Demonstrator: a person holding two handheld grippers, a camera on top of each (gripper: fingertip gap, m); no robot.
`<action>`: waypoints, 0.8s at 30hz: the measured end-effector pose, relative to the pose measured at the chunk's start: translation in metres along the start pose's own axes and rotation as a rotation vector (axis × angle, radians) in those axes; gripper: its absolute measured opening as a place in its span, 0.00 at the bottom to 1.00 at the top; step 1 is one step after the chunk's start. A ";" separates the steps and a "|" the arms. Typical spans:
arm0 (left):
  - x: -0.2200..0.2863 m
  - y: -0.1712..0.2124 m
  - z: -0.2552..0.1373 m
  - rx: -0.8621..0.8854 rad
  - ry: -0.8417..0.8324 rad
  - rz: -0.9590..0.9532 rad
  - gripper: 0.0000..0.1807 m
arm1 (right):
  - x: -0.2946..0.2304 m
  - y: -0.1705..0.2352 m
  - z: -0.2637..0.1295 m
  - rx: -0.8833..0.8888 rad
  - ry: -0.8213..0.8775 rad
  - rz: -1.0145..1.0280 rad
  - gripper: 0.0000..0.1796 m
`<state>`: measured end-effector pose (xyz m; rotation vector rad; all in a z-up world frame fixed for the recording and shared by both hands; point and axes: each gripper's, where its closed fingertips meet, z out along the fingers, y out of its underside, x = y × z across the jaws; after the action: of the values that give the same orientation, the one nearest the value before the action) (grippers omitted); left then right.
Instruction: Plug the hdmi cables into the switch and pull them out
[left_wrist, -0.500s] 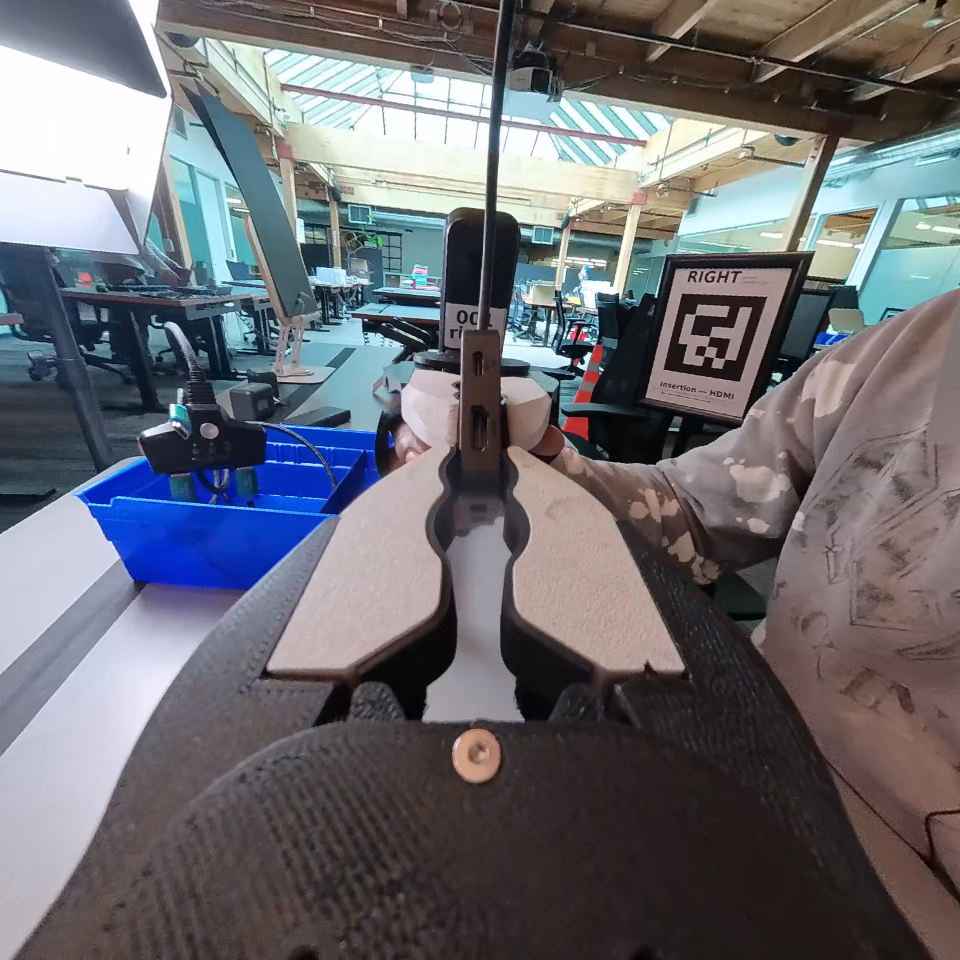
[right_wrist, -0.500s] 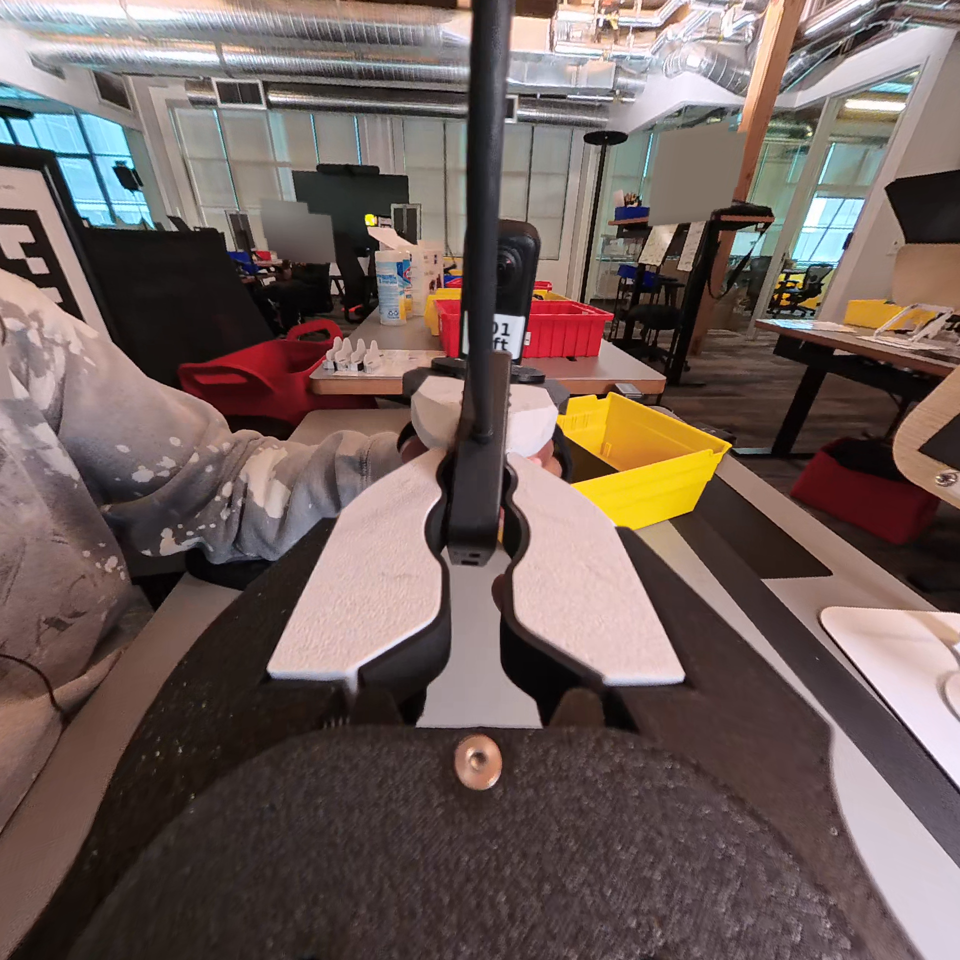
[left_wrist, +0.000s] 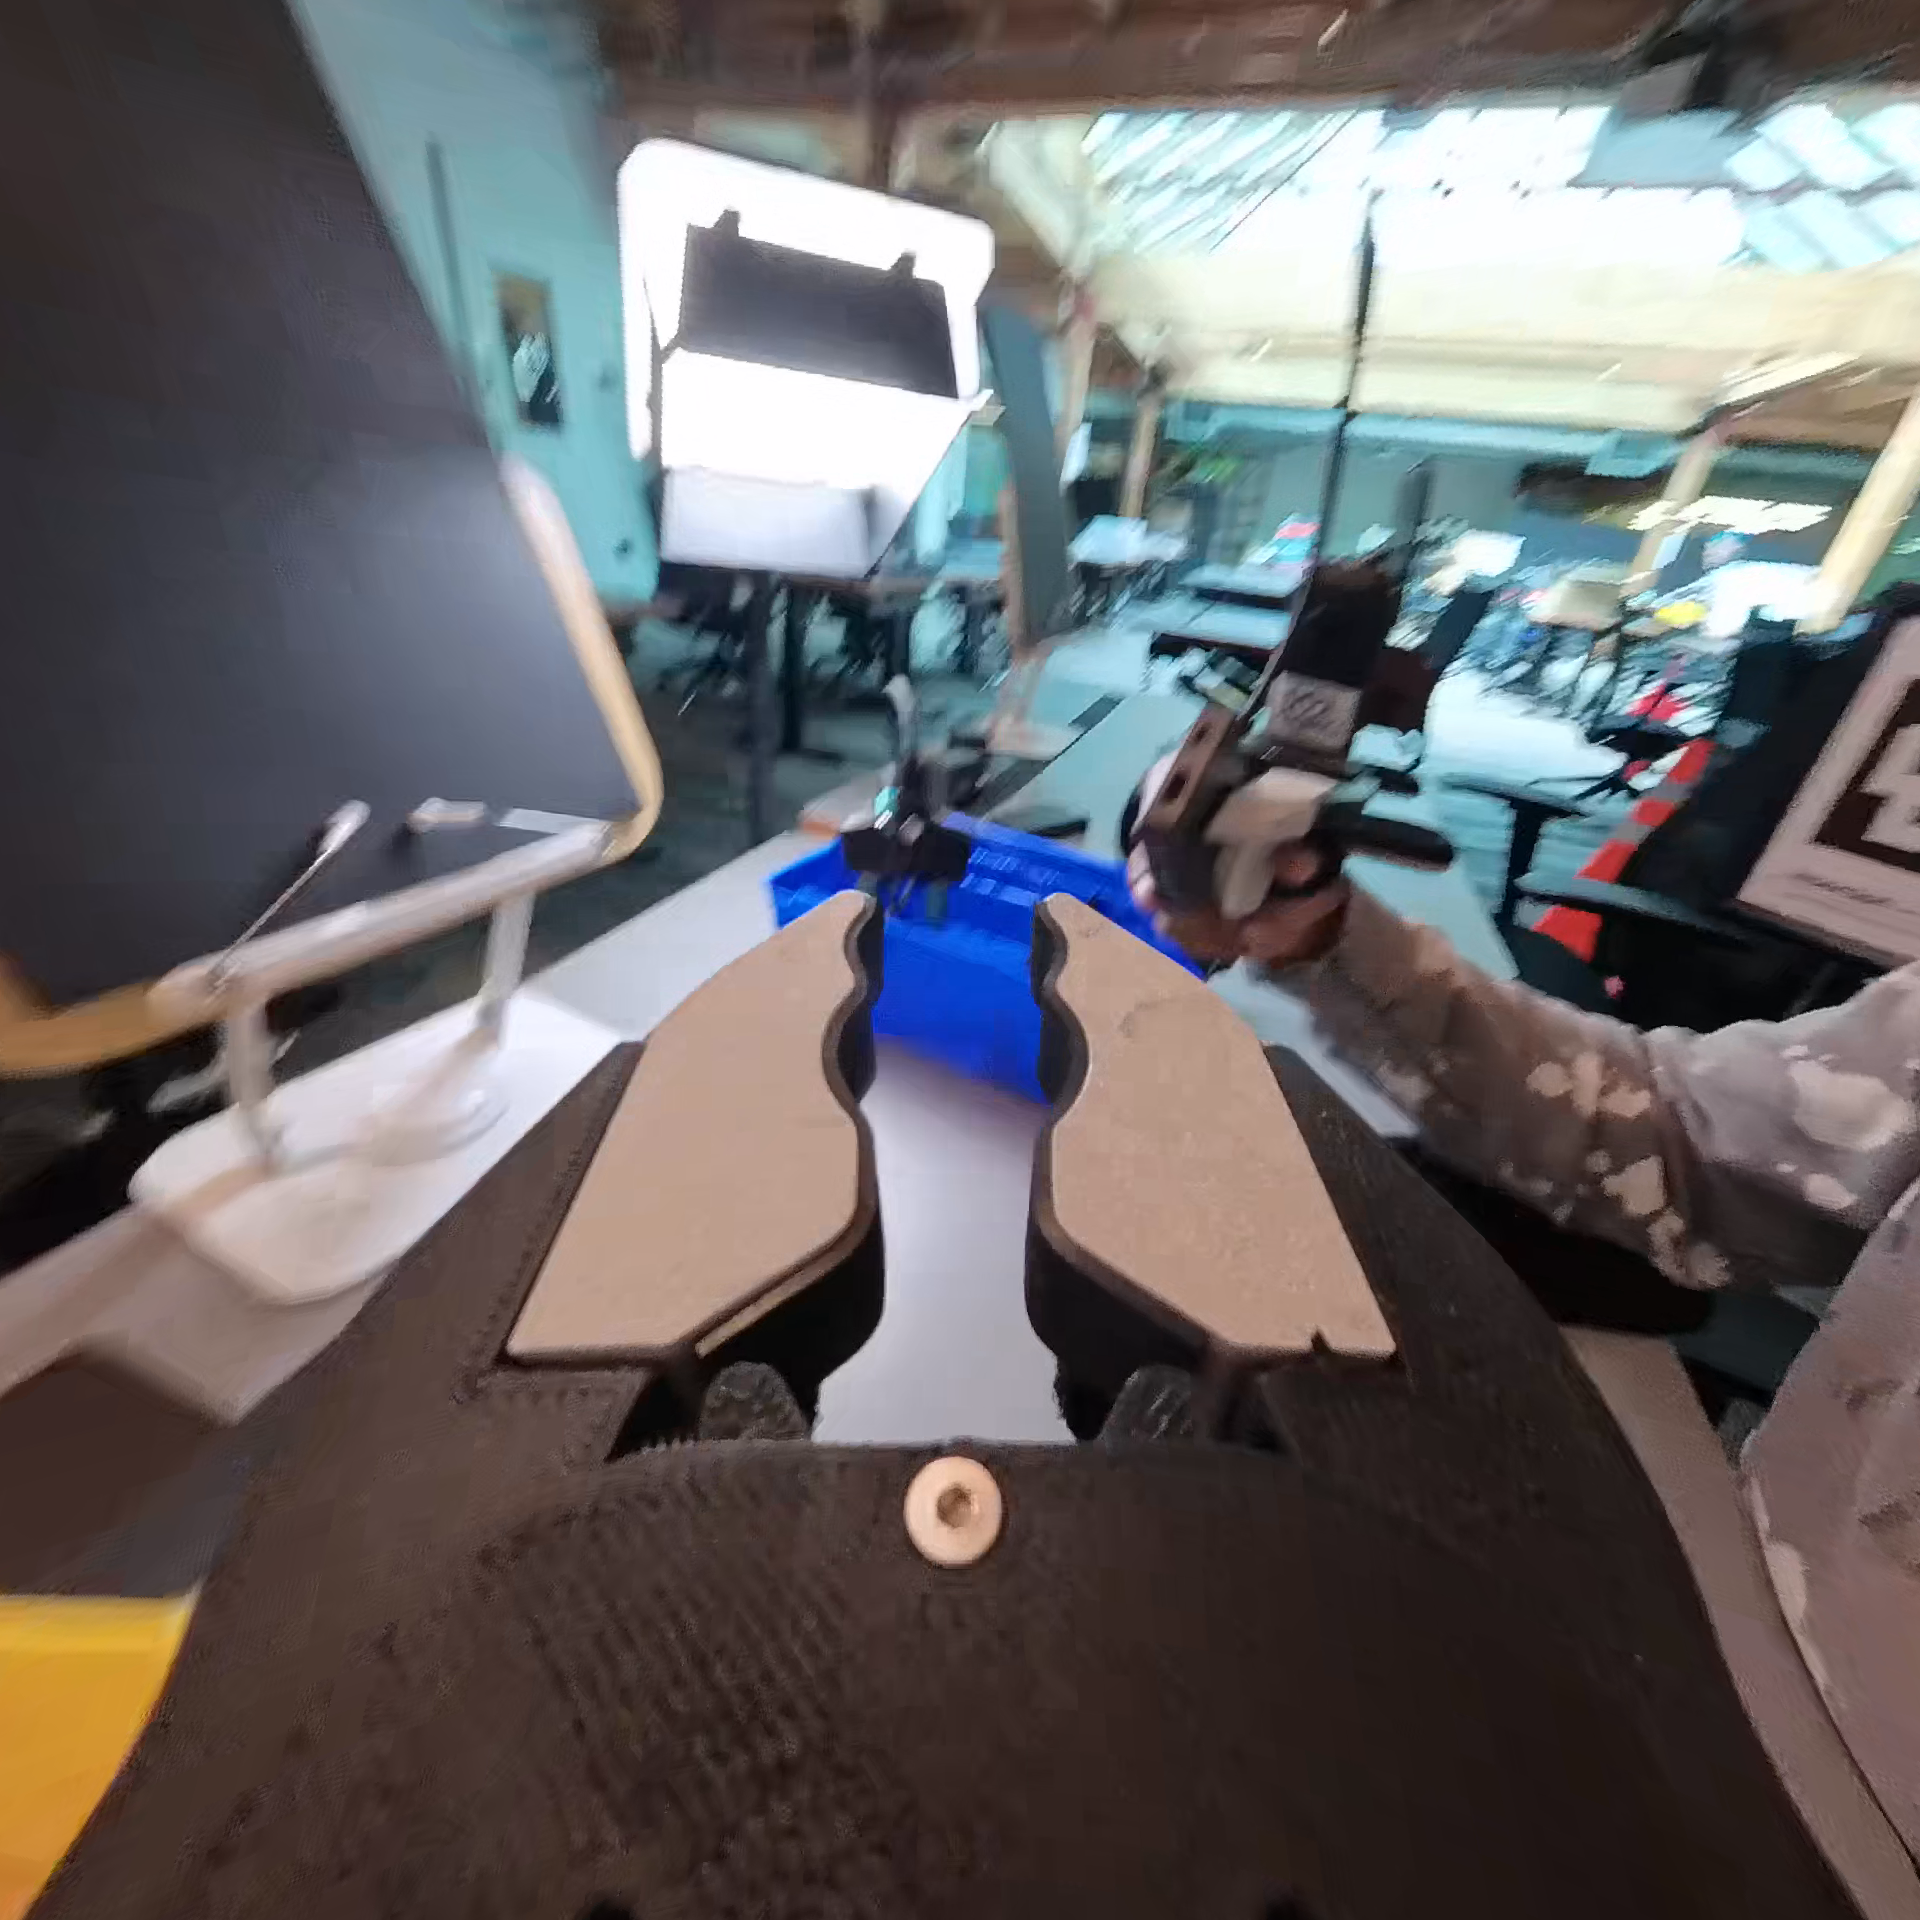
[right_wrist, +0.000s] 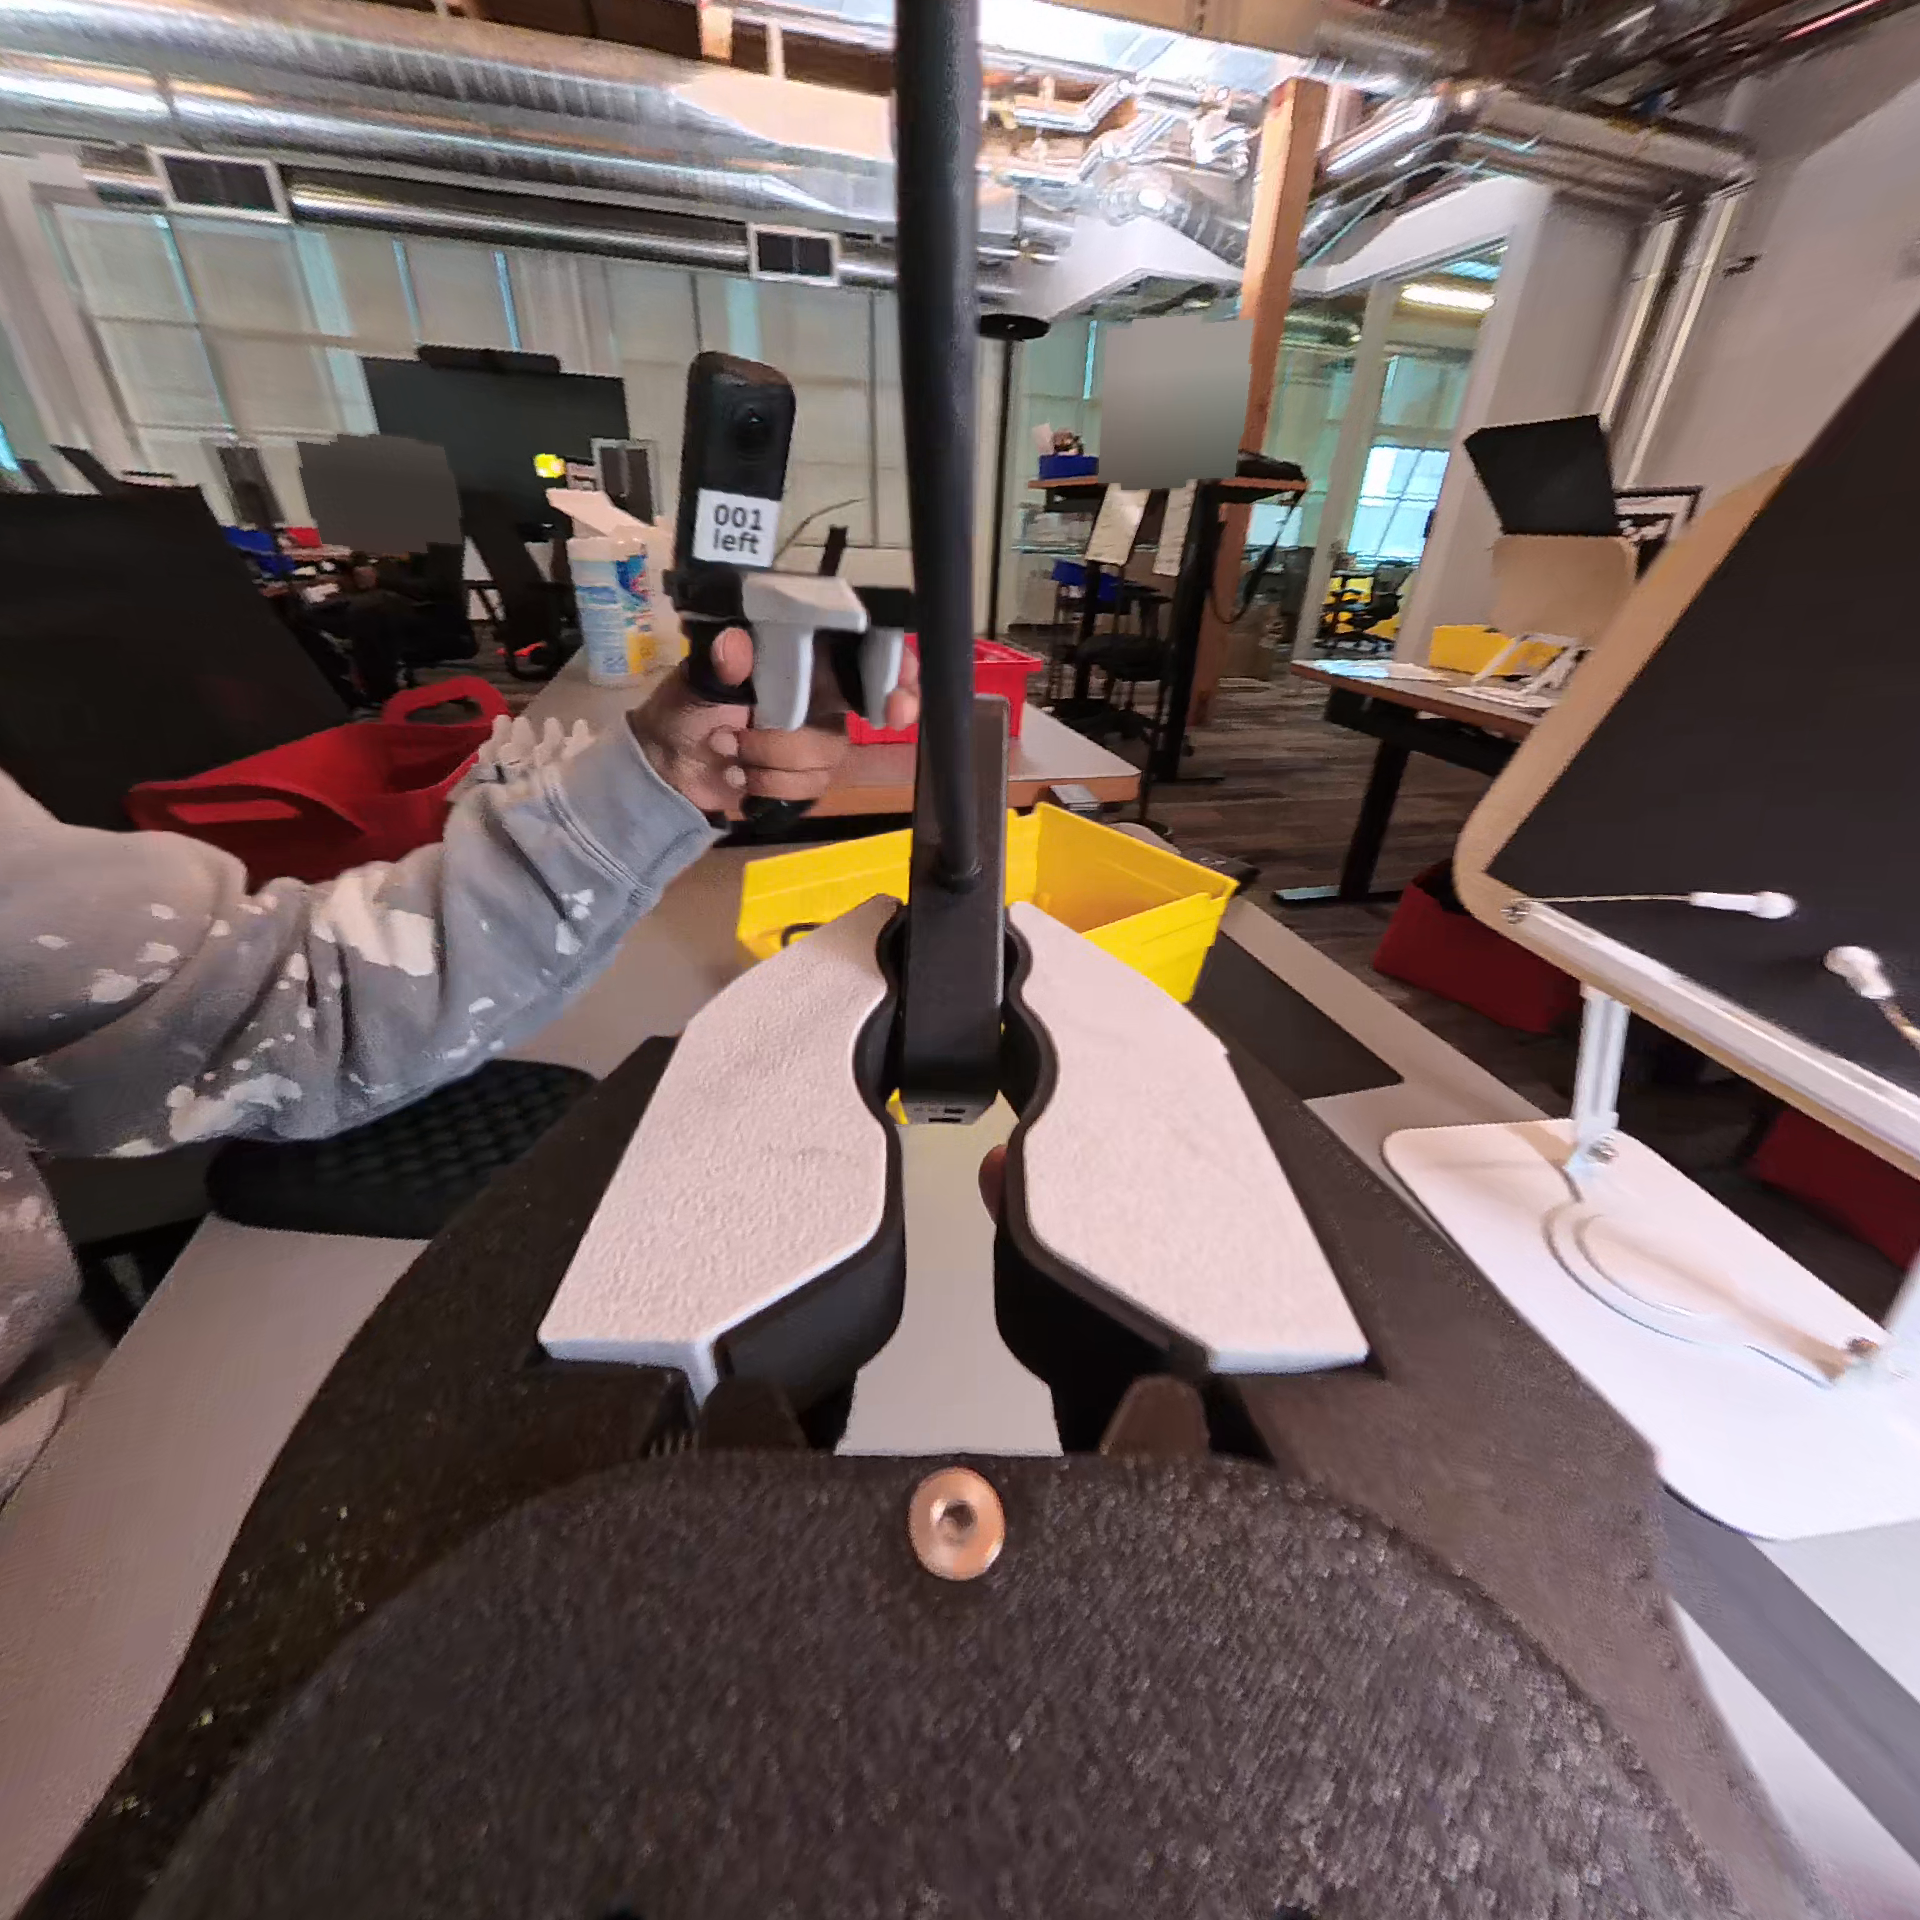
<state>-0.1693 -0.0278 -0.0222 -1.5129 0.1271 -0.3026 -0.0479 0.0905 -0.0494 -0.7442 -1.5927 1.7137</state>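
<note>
One dark switch (right_wrist: 951, 997), flat body held edge-up between the pads of the right tool (right_wrist: 954, 940), which is clamped shut on it. One black HDMI cable (right_wrist: 935, 416) runs straight up from the switch's top end, so it looks plugged in; small ports show on the lower end face. The edge-up grip probably keeps the ports clear and gives a firm hold for pulling the plug.

Left tool (left_wrist: 956, 914) is spread open and holds nothing; its view is motion-blurred. It points at one blue bin (left_wrist: 935, 997) on the bench (left_wrist: 935, 1247), where a small black gadget with cabling (left_wrist: 904, 842) sits at the rim, too blurred to identify. It is possibly another cable end, so that may be the next pick.

Also counted: one yellow bin (right_wrist: 1132, 894) just beyond the right tool and two tilted dark boards on white stands, one per side (left_wrist: 208, 520) (right_wrist: 1766, 779). The red tubs behind sit on other desks.
</note>
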 end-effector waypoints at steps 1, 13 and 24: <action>-0.013 0.008 -0.010 -0.077 -0.054 -0.018 0.15 | 0.004 -0.002 -0.004 0.007 0.018 0.001 0.08; -0.095 0.224 -0.118 -1.035 -0.375 -0.479 0.19 | 0.007 -0.001 -0.005 0.011 0.016 0.029 0.08; -0.086 0.259 -0.111 -1.232 -0.263 -0.617 0.09 | 0.007 -0.002 -0.009 0.017 0.010 0.027 0.08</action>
<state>-0.2513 -0.1038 -0.2953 -2.7937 -0.4625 -0.5594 -0.0447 0.1011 -0.0479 -0.7683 -1.5662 1.7378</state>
